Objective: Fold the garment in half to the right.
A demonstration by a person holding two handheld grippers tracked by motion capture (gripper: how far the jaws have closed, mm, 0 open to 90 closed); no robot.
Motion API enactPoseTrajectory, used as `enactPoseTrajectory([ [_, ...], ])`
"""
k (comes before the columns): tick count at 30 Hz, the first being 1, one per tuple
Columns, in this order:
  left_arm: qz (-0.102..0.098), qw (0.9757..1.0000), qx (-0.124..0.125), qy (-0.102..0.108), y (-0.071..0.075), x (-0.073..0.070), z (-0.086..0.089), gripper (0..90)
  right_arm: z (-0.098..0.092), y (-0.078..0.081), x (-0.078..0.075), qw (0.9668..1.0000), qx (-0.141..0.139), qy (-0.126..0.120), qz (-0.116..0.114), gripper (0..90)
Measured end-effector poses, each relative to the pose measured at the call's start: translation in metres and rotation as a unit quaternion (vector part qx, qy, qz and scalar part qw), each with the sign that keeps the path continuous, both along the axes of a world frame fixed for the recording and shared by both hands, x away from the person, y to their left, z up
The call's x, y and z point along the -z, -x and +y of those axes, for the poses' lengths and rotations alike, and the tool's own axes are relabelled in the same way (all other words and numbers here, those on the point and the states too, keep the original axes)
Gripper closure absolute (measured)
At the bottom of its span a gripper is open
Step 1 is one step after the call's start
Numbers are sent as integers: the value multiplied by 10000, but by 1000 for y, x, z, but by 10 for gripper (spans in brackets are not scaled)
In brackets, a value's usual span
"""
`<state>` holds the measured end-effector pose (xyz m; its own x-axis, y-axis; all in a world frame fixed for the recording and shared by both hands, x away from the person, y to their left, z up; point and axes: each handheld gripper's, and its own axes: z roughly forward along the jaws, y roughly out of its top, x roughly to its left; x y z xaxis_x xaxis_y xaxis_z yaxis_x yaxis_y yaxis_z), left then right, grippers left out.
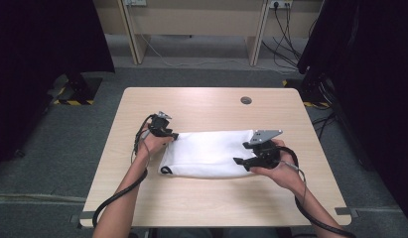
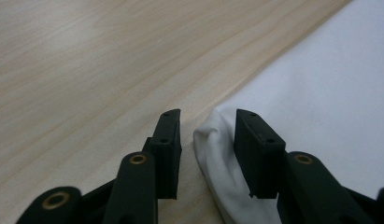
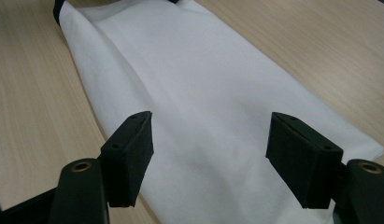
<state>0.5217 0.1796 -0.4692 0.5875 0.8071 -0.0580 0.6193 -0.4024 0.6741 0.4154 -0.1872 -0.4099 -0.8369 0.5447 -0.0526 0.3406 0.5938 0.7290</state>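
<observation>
A white bag (image 1: 209, 153) lies flat on the table (image 1: 201, 106). The left gripper (image 2: 207, 140) stands narrow around its bunched corner, one pad touching. The right gripper (image 3: 209, 154) gapes wide above it.

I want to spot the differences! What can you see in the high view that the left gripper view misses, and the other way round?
Only the high view shows the person's hands, the right gripper, the round hole in the table and the grey floor. Only the left gripper view shows, up close, a bunched corner of the cloth lying between the left gripper's jaws, with a gap on one side. Both share the white cloth bag on the light wooden table.
</observation>
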Motion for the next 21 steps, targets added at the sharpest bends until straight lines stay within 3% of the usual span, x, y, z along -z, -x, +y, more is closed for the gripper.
enactPoseTrajectory([
  [5,-18,9999,91,118,4,1,-2,803,11,1,1,9999,-126,27,23,332],
  [9,95,9998,145,-61,3,-4,-5,838,38,5,0,9991,-419,92,3,367],
  [12,129,9996,216,-112,2,-9,-7,844,77,9,-6,9967,-808,20,-61,380],
  [15,162,9994,277,-148,1,-12,-7,845,118,9,-7,9927,-1191,115,-118,385],
  [19,177,9990,381,-162,0,-16,-7,844,178,7,6,9863,-1596,380,-146,398],
  [21,185,9989,404,-170,-1,-17,-7,843,198,8,15,9826,-1760,572,-155,404],
])
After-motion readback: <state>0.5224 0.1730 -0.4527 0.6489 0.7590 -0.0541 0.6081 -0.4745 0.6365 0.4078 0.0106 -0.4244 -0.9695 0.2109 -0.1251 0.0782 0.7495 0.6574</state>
